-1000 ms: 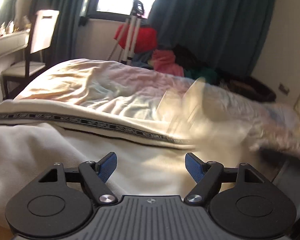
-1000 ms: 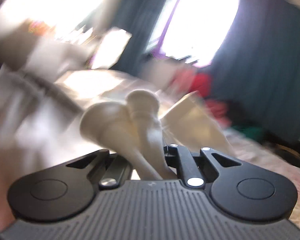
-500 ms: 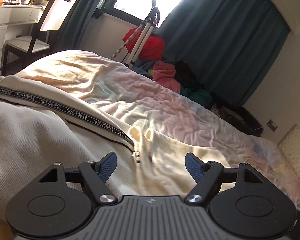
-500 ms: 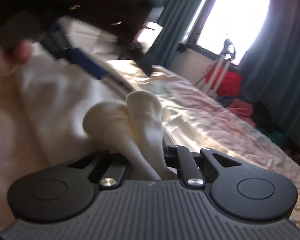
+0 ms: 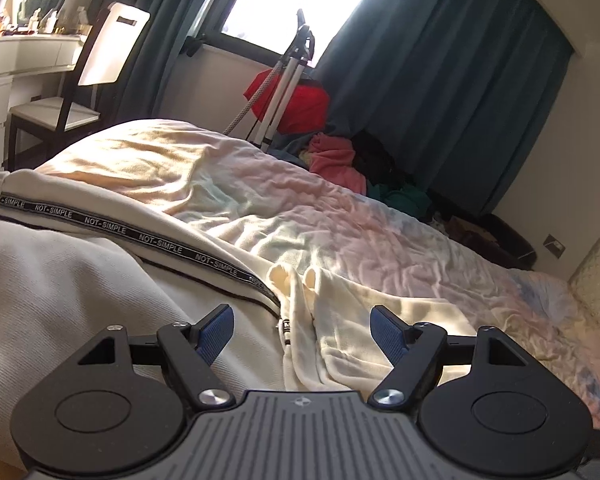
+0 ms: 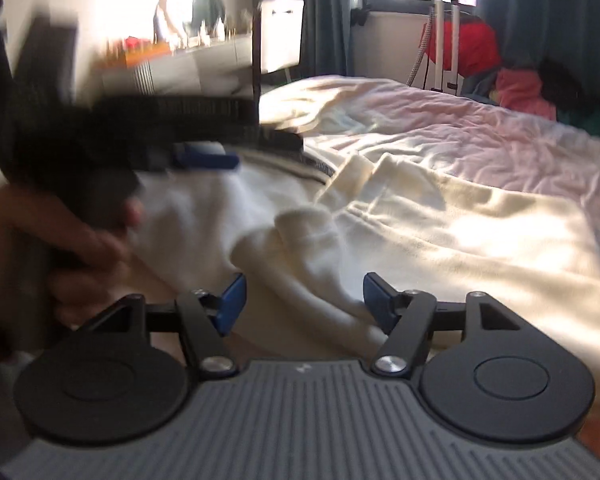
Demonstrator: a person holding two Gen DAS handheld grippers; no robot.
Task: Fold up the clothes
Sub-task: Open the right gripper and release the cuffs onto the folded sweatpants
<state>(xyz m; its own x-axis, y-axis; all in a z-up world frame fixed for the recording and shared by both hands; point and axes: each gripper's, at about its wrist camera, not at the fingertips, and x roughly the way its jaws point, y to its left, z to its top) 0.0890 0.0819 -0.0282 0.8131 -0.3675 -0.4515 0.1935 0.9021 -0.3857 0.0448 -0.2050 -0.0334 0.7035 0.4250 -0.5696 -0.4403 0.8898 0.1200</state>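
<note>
Now that your right tongs (image 6: 303,300) have sprung apart, the bunched cuff they were clamped on half a second ago lies loose between the blue pads, still humped up in front of them but no longer held. That release tells you the sleeve has been carried across and dropped onto the cream zip-up jacket with a black lettered tape trim (image 5: 100,280), which sprawls over the near end of the bed with its pale pink crumpled sheet (image 5: 380,232). Your left tongs (image 5: 302,334) hang wide apart too, gripping nothing, poised just above the jacket's zip (image 5: 286,326) and front opening; that view has barely shifted in the last half second.

From the right wrist view, your left hand (image 6: 72,240) and its tool show as a dark blur at the left, so their exact pose there cannot be told.

Judging by how it lies, the jacket is only partly folded: one panel (image 6: 460,216) is spread flat to the right, the released sleeve sits rumpled on top. You will likely need to smooth that sleeve before the next fold, or the lump will be trapped inside.
</note>
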